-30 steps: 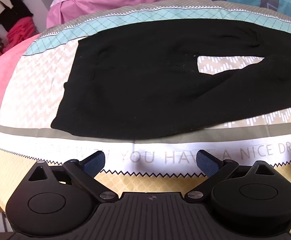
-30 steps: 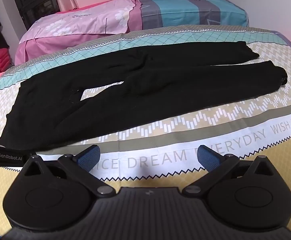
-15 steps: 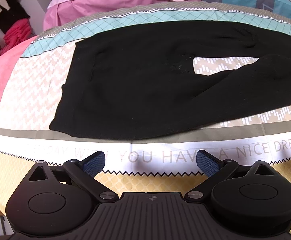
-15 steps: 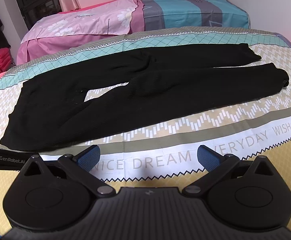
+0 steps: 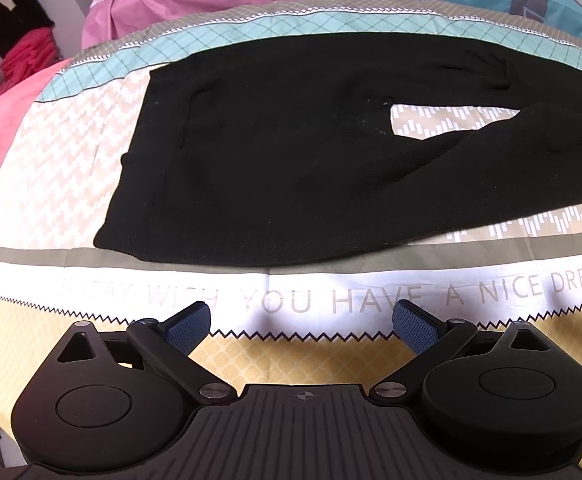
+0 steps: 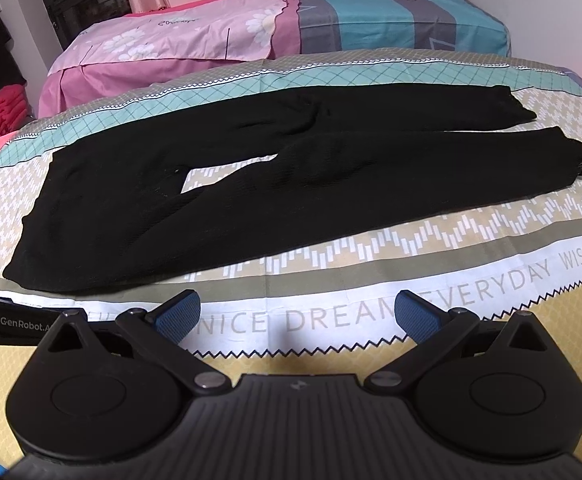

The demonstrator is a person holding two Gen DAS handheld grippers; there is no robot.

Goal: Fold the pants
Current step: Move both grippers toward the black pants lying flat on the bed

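In the left wrist view the pants (image 5: pixel 291 152) run off the right edge, so both leg ends are cut off. The printed line on the bedsheet (image 5: pixel 251 300) fades to unreadable at its left end. In the right wrist view the left gripper (image 6: pixel 7 322) shows only as an edge strip, its fingers hidden.

Bright, even light; fisheye-bowed edges.

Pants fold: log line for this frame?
phase: pre-grasp | pants: flat, unfolded | left hand-held gripper: open, empty | right hand-held gripper: open, empty
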